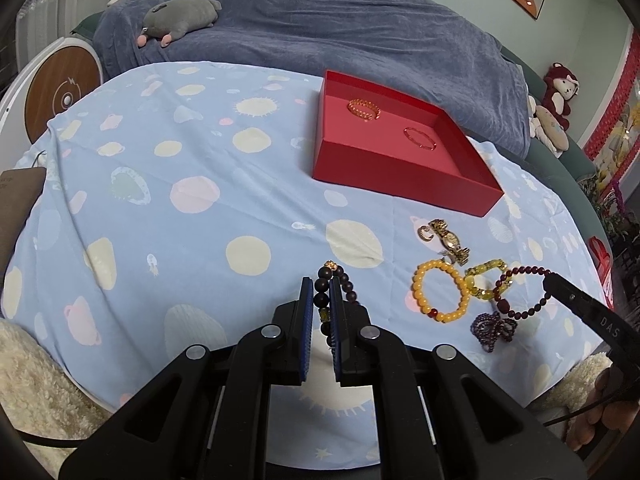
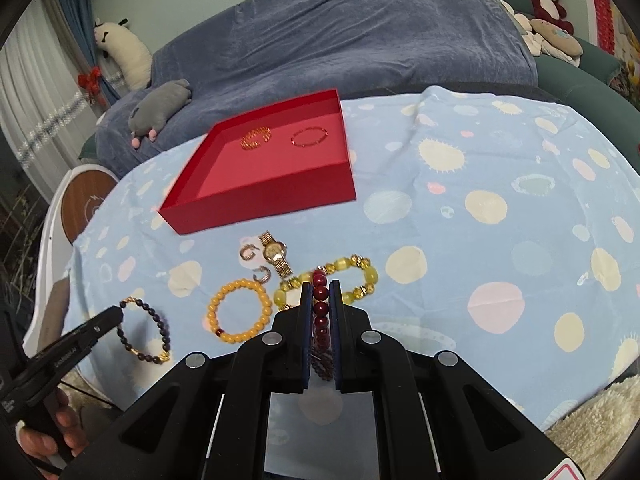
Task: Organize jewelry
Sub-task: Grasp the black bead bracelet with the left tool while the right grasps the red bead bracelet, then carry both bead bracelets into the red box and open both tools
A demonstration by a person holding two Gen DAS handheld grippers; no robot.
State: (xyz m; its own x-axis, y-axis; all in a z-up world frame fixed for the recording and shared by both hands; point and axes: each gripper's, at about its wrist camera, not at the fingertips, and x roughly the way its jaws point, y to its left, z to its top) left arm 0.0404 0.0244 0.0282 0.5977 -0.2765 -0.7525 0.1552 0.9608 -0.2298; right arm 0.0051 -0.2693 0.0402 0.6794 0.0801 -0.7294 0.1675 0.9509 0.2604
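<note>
Both tongs [image 1: 320,300] [image 2: 320,300] around bead bracelets [image 1: 336,284] [image 2: 320,304]

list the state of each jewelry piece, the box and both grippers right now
left gripper: shut on dark bead bracelet
right gripper: shut on dark red bead bracelet
red box: open, two bangles inside
orange bead bracelet: flat on cloth
yellow-green bracelet: on cloth
gold watch: on cloth
purple bead cluster: bunched on cloth
</note>
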